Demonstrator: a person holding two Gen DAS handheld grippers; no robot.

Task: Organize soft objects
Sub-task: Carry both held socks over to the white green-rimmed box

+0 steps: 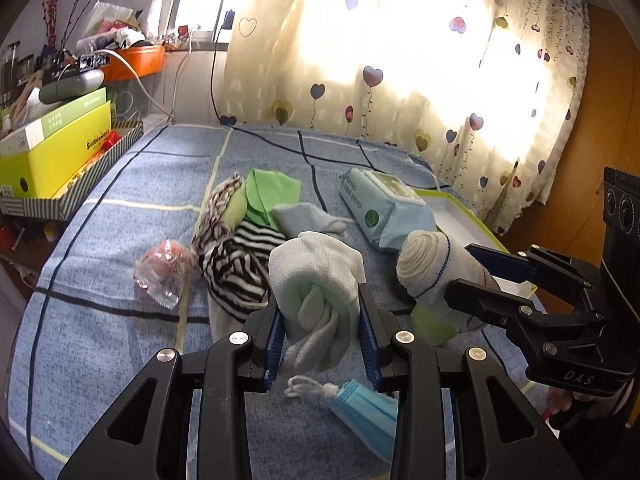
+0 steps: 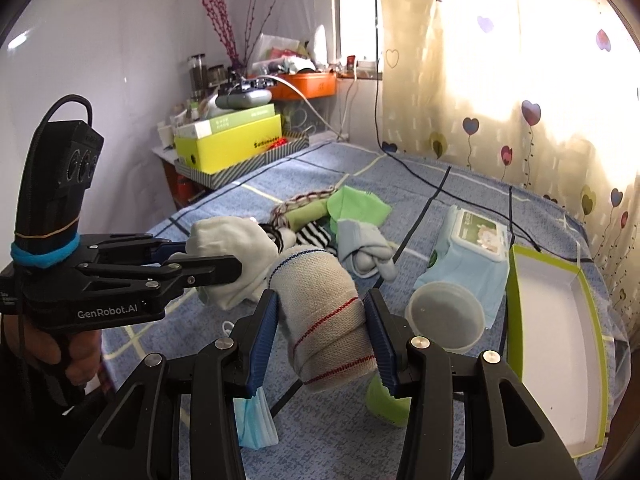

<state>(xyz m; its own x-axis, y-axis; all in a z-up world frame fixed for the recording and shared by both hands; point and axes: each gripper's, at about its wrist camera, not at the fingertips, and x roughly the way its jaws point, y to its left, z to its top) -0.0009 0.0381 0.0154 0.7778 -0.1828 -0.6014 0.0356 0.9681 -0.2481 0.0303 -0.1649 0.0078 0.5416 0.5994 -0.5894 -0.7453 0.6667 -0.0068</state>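
Note:
My left gripper (image 1: pixel 320 320) is shut on a rolled white and pale green sock bundle (image 1: pixel 316 280), held above the blue bed; it also shows in the right wrist view (image 2: pixel 232 264). My right gripper (image 2: pixel 322 332) is shut on a rolled beige sock bundle with red and blue stripes (image 2: pixel 324 320), also visible in the left wrist view (image 1: pixel 432 264). A pile of loose socks lies behind: striped black and white (image 1: pixel 236 264), green (image 1: pixel 268 192), pale blue (image 1: pixel 308 216). A blue face mask (image 1: pixel 360 408) lies under my left gripper.
A wet wipes pack (image 1: pixel 380 208) and a round plastic lid (image 2: pixel 444 316) lie beside an open green-edged white box (image 2: pixel 556 344) at the bed's right. A crumpled plastic wrapper (image 1: pixel 164 272) lies left. Stacked boxes (image 1: pixel 52 148) stand on a side table. A black cable (image 1: pixel 320 152) crosses the bed.

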